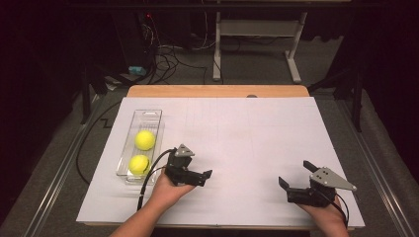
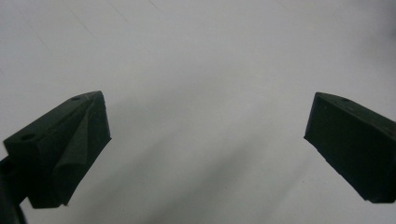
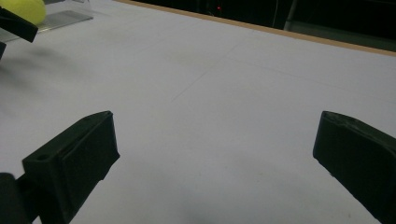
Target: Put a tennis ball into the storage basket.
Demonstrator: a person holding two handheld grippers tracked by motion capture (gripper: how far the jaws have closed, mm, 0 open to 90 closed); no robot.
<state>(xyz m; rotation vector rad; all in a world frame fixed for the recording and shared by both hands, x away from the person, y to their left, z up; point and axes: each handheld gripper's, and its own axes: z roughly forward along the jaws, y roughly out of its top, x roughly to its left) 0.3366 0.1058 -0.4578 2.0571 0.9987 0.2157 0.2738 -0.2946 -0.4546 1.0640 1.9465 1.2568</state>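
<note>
A clear plastic tray (image 1: 149,116) lies at the left of the white sheet (image 1: 247,133), with two yellow tennis balls in it, one (image 1: 145,139) in the middle and one (image 1: 139,164) at its near end. My left gripper (image 1: 201,176) is held just right of the tray's near end, open and empty. In the left gripper view its jaws (image 2: 208,135) stand wide apart over bare sheet. My right gripper (image 1: 294,173) hovers at the near right, open, with nothing between its jaws (image 3: 215,144). A ball (image 3: 23,9) and the tray (image 3: 63,19) show at the right gripper view's top left.
The table's wooden far edge (image 1: 217,91) borders the white sheet. Beyond it on the dark floor are cables (image 1: 168,61) and a white desk frame (image 1: 294,59). The other gripper's jaw tip (image 3: 16,25) pokes into the right gripper view's left edge.
</note>
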